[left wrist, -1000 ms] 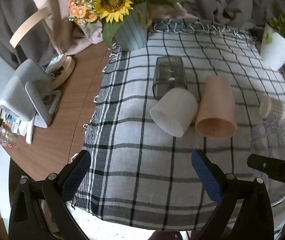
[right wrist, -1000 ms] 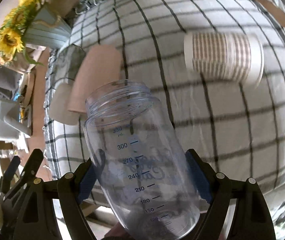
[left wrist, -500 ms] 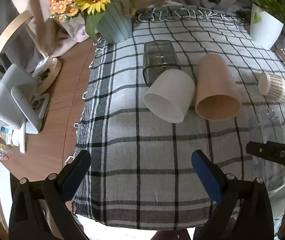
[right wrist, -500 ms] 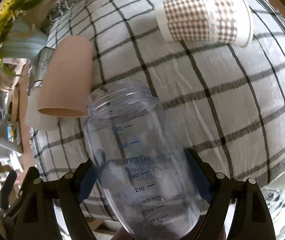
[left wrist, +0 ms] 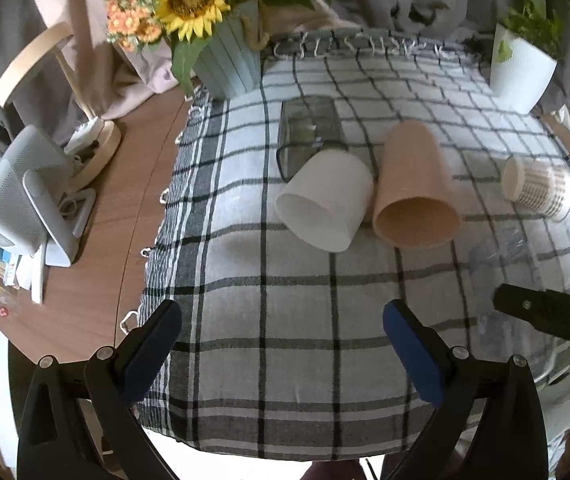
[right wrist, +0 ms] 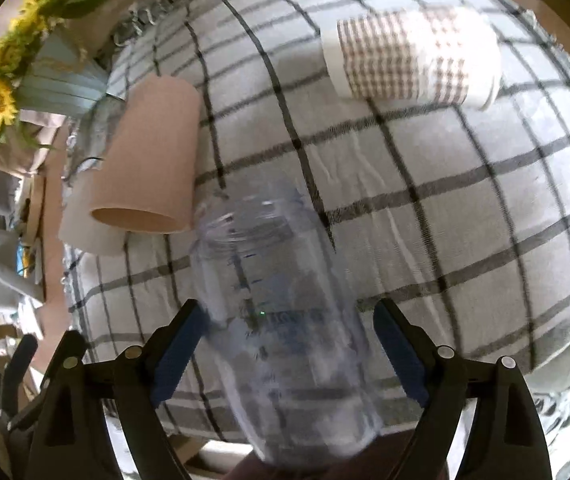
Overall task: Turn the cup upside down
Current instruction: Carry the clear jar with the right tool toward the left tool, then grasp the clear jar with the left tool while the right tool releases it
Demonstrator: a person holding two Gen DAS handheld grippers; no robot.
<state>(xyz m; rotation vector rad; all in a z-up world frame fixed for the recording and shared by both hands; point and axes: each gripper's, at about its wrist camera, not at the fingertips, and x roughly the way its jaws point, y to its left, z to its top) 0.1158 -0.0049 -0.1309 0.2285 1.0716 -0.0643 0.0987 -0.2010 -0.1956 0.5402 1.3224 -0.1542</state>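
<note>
Clear measuring cup (right wrist: 281, 344) at lower centre, blurred, mouth tilted toward the checked cloth (right wrist: 465, 200), between right gripper (right wrist: 291, 354) jaws, grip indeterminate; left gripper (left wrist: 281, 350) jaws spread, idle.

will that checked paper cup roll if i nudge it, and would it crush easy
Likely rolls: the checked paper cup lies on its side on the plaid cloth, probably curving because it tapers. It looks like thin paper, so probably light and easily crushed; squeeze gently.
</note>
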